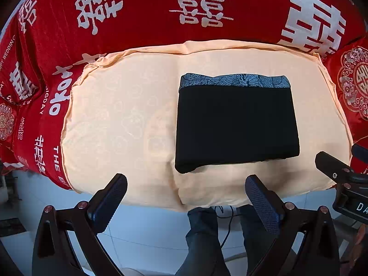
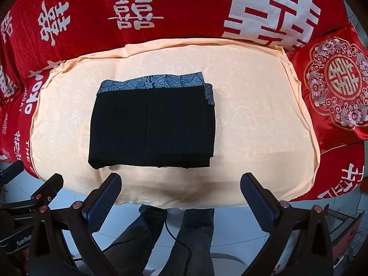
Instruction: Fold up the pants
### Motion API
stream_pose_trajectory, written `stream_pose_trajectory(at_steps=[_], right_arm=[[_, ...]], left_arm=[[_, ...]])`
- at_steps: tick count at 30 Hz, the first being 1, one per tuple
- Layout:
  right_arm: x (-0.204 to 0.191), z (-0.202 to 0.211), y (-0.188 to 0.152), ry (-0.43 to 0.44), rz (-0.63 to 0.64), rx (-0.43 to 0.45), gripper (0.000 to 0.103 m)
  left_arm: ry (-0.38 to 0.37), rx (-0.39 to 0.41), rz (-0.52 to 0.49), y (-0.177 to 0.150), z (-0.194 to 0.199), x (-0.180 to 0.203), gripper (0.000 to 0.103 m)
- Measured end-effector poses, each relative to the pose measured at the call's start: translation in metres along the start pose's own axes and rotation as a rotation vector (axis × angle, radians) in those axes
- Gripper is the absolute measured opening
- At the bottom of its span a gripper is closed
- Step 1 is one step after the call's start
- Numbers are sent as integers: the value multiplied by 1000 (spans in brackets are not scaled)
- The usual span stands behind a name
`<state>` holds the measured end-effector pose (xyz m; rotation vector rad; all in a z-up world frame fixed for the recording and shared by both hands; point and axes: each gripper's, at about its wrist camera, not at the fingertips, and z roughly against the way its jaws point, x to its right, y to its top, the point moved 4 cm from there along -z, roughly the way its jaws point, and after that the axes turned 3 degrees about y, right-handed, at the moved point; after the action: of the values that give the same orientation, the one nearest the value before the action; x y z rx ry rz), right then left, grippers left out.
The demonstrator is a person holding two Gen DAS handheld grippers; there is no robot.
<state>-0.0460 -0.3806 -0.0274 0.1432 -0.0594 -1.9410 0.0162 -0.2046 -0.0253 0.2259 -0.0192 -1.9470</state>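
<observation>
The black pants (image 1: 237, 126) lie folded into a compact rectangle on the peach cushion (image 1: 119, 119), with a blue-grey patterned waistband (image 1: 234, 81) along the far edge. They also show in the right wrist view (image 2: 151, 126). My left gripper (image 1: 185, 184) is open and empty, held back from the cushion's near edge, apart from the pants. My right gripper (image 2: 180, 181) is open and empty, also held back near the front edge. The right gripper's body shows at the right of the left wrist view (image 1: 338, 172).
A red sofa cover with white characters (image 2: 138, 11) surrounds the peach cushion (image 2: 253, 115). A red embroidered pillow (image 2: 335, 85) sits at the right. The person's legs (image 2: 188, 234) and a black cable (image 2: 177, 241) are below, over a pale tiled floor.
</observation>
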Motion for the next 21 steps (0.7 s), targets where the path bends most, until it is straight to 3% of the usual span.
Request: stream_pose_trajectory(at_steps=[21], right_arm=[[2, 3, -4, 1, -9, 3, 103]], left_arm=[[-7, 3, 0, -3, 4, 2, 103]])
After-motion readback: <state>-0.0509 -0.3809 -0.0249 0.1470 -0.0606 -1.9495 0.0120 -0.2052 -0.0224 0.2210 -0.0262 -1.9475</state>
